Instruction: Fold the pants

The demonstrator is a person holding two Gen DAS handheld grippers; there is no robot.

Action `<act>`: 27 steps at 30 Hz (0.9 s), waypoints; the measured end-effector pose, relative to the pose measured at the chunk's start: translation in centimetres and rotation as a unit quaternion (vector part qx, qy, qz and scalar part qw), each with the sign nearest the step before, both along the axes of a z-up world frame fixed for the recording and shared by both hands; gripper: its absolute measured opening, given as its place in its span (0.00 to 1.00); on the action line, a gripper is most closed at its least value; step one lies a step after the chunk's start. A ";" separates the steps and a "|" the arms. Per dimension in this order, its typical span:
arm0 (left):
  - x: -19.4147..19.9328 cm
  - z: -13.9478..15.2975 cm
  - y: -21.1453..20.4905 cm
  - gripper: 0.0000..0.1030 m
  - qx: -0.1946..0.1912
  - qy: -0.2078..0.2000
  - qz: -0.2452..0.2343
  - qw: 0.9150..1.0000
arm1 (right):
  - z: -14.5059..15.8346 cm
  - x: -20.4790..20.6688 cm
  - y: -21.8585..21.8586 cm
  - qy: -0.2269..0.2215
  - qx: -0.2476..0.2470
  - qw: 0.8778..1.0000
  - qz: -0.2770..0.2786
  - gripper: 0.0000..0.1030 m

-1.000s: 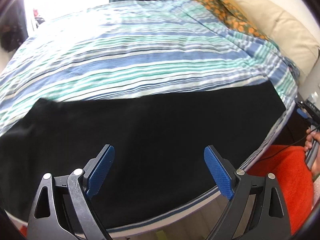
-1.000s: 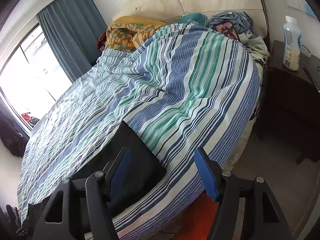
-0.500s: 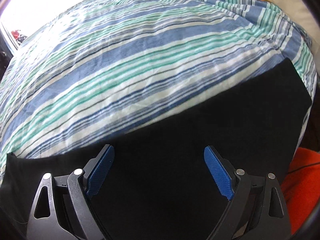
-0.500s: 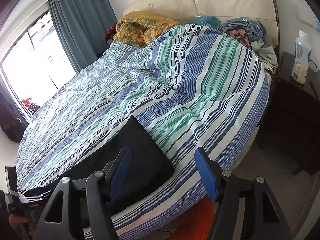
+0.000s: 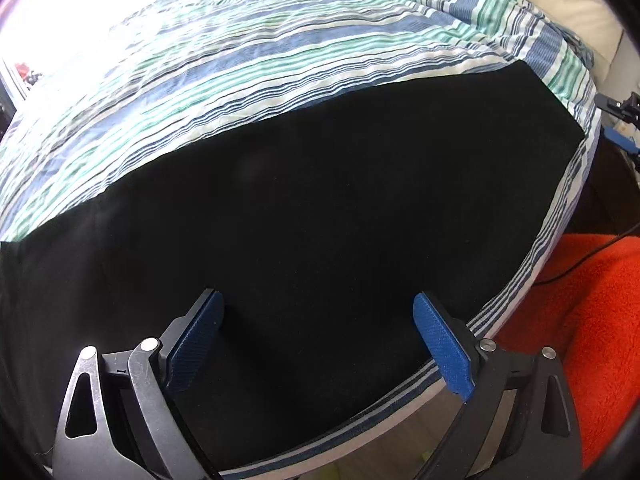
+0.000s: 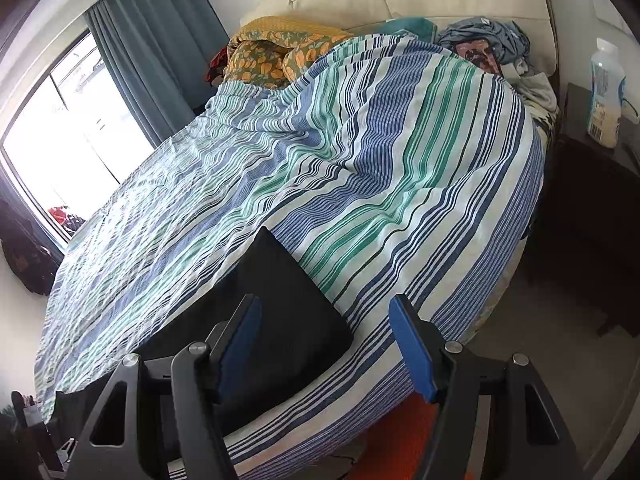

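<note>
Pants [image 5: 320,208], plain black and smooth, lie flat in a long band along the near edge of the bed, on a bedspread [image 5: 248,64] striped in blue, green and white. Their cloth shows almost no crease or seam, so dark that detail is lost. One end finishes in a straight, squared edge near the bed's corner, seen again from the right wrist view as a neat dark rectangle [image 6: 280,312]. Above the middle of the cloth hangs the left gripper [image 5: 318,330], its blue pads spread wide with nothing between them. Over the squared end the right gripper [image 6: 324,340] also stands wide apart and empty. An orange rug [image 5: 580,320] lies on the floor beside the bed.
</note>
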State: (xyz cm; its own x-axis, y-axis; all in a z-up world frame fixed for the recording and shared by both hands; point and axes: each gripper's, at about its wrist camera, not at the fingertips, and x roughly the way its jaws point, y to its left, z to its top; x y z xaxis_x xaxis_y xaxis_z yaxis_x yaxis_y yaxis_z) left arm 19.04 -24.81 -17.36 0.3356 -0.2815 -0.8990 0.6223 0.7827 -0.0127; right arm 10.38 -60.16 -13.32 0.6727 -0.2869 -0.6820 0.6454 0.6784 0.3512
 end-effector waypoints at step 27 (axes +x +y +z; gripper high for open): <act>-0.1 -0.5 0.6 0.96 -0.017 -0.009 0.005 1.000 | -7.0 6.4 -1.9 0.047 0.239 0.961 0.133 0.49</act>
